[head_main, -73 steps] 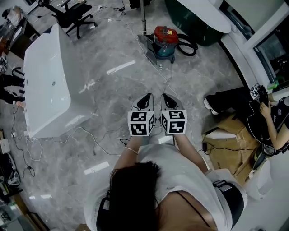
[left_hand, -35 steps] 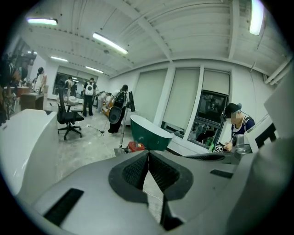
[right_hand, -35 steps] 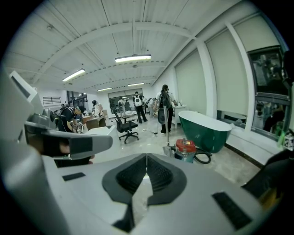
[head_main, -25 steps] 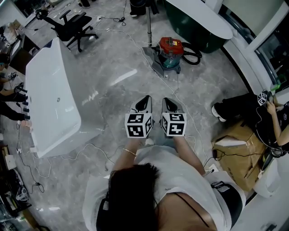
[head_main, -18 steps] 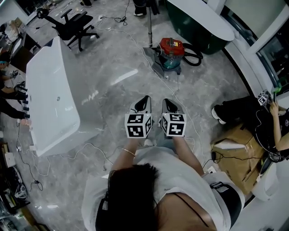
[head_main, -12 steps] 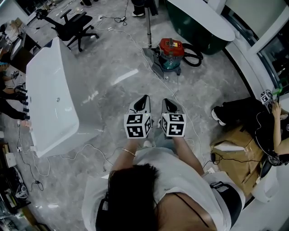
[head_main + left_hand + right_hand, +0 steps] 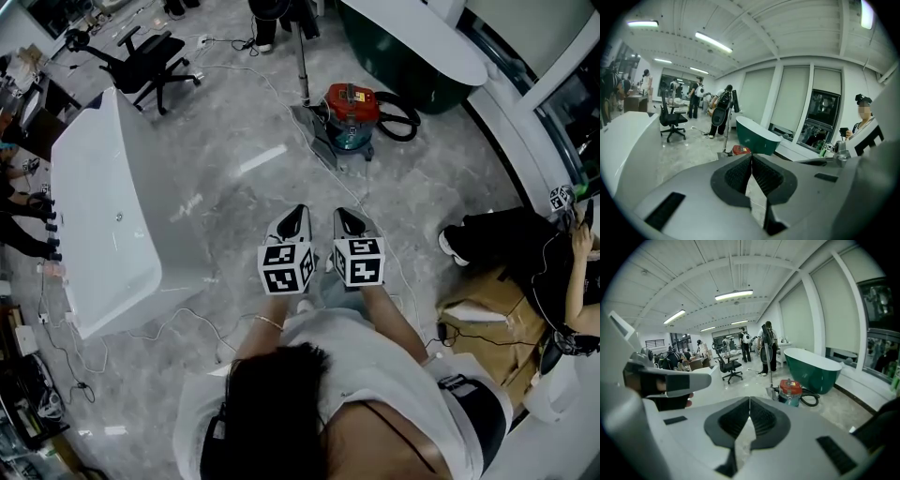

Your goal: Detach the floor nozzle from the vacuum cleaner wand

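Observation:
The vacuum cleaner [image 7: 351,116], a red-topped teal canister with a black hose, stands on the grey floor ahead. Its metal wand [image 7: 302,58] rises upright to the canister's left, and the flat grey floor nozzle [image 7: 312,129] lies at its foot. The canister [image 7: 791,392] and the wand [image 7: 769,367] also show in the right gripper view, well beyond the jaws. My left gripper [image 7: 301,214] and right gripper [image 7: 339,215] are held side by side in front of the person's chest, both shut and empty. They are far short of the vacuum. In each gripper view, left gripper [image 7: 751,157] and right gripper [image 7: 749,401], the pads meet.
A long white bathtub [image 7: 101,208] stands at the left and a green bathtub [image 7: 405,45] behind the vacuum. An office chair [image 7: 150,58] is at the far left. Thin cables [image 7: 187,314] trail over the floor. A seated person [image 7: 511,239] and flattened cardboard [image 7: 480,323] are at the right.
Both grippers have drifted forward together, still shut and side by side. The vacuum and the nozzle sit a little lower and nearer in the head view.

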